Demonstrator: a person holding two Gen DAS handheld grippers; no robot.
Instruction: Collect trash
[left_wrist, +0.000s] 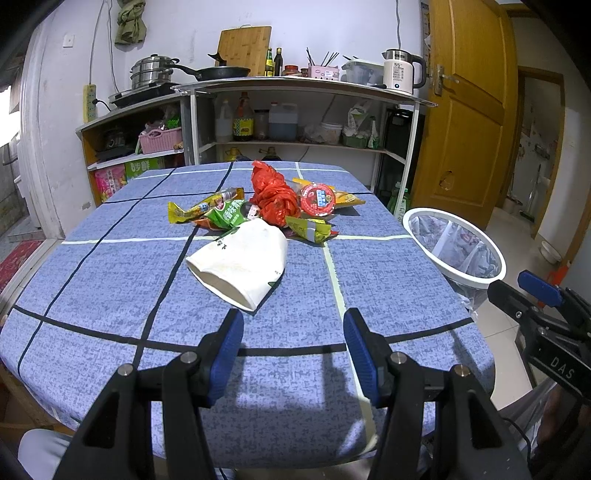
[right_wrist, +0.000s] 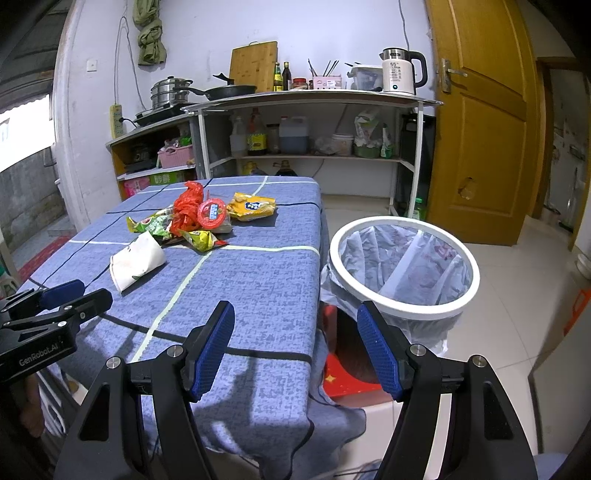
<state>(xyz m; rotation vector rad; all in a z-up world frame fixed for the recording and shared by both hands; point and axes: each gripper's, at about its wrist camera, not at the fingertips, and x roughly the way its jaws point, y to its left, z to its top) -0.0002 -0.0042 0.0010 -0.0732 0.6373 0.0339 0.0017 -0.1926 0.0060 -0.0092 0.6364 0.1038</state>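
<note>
The left claw hangs above the near part of the bench with its jaws wide apart and nothing between them. The right claw is also spread wide and empty, over the right edge of the bench, where the blue checked cloth falls down.

From the left claw, at 12 o'clock and near, lies a white paper bag. It lies flat, its long axis runs from 11 to 5 o'clock, and its open mouth points toward the claw. Behind it, farther at 12 o'clock, is a heap of trash touching each other: a crumpled red plastic bag, a round red-lidded cup, green and yellow snack wrappers, and a yellow packet at the back.

The white-rimmed bin with a clear liner stands on the floor just beside the right edge of the bench, at 1 o'clock from the right claw. The near half of the cloth is bare.
</note>
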